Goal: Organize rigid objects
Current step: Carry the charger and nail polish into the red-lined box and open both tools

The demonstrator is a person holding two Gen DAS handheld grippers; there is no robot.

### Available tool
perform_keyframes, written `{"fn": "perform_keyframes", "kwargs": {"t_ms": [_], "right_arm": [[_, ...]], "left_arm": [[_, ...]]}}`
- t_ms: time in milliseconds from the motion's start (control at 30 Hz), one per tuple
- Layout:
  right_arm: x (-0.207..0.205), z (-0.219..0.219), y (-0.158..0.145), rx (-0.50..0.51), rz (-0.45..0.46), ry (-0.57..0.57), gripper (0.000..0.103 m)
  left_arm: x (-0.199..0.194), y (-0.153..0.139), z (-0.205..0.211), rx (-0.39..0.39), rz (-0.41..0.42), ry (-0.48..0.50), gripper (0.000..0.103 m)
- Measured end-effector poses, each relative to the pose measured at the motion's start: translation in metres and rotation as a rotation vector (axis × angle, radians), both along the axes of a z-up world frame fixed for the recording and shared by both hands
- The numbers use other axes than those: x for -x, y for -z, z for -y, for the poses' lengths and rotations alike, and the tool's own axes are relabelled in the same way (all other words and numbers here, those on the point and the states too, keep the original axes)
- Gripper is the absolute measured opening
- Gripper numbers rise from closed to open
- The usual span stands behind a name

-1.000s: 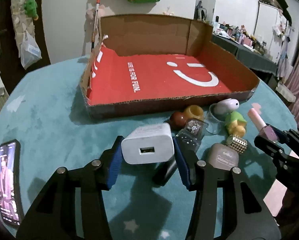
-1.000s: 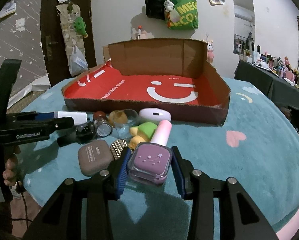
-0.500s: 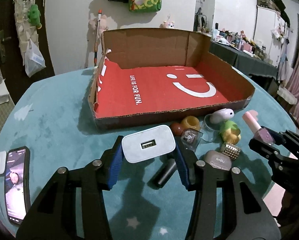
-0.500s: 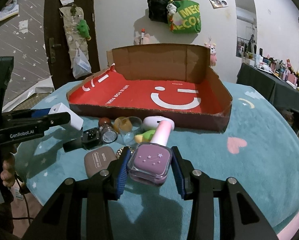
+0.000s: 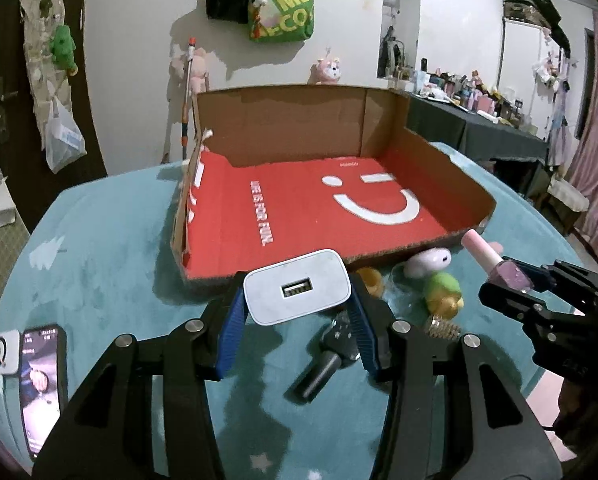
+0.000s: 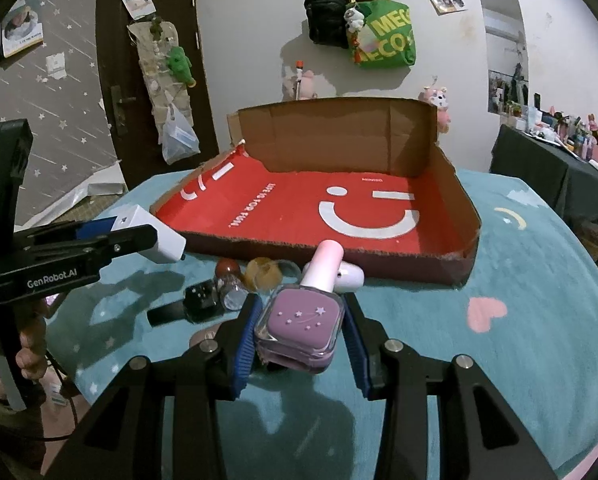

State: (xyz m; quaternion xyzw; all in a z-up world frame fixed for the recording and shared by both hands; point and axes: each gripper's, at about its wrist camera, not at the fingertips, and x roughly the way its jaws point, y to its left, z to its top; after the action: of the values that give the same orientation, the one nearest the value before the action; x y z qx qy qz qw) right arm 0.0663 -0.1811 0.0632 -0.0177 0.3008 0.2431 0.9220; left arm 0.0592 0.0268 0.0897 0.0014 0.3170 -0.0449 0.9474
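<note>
Since both go into the red box [image 5: 439, 160], I keep left tongs [image 5: 297, 316] clamped on the charger [image 5: 297, 296], right tongs [image 6: 299, 332] on the nail-polish bottle [image 6: 303, 320].

Smartphone [image 5: 43, 384], screen lit, lies at the tabletop's [image 5: 99, 264] near-left edge, a small white device [image 5: 2, 351] touching its left side. Pink heart [image 6: 487, 313] printed on the teal cover toward the right edge. Green tote bag [image 6: 383, 36] and black bag [image 6: 326, 18] hang on the wall; green plush [image 6: 179, 62] on the door.
</note>
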Motion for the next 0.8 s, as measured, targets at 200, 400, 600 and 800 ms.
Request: {"fn": "perform_keyframes", "kwargs": {"t_ms": [200, 400, 600, 800], "right_arm": [[-0.012, -0.003, -0.013, 0.004, 0.014, -0.018, 0.043], [-0.034, -0.003, -0.022, 0.012, 0.005, -0.024, 0.043], [-0.061, -0.009, -0.028, 0.032, -0.014, -0.026, 0.043], [-0.094, -0.013, -0.019, 0.047, -0.069, -0.013, 0.043]], "left_arm": [[-0.014, -0.016, 0.006, -0.02, 0.038, 0.009, 0.045], [-0.037, -0.028, 0.01, -0.029, 0.059, 0.01, 0.045], [-0.067, -0.034, 0.015, -0.043, 0.071, 0.0, 0.045], [-0.101, -0.03, 0.016, -0.053, 0.066, -0.028, 0.045]]}}
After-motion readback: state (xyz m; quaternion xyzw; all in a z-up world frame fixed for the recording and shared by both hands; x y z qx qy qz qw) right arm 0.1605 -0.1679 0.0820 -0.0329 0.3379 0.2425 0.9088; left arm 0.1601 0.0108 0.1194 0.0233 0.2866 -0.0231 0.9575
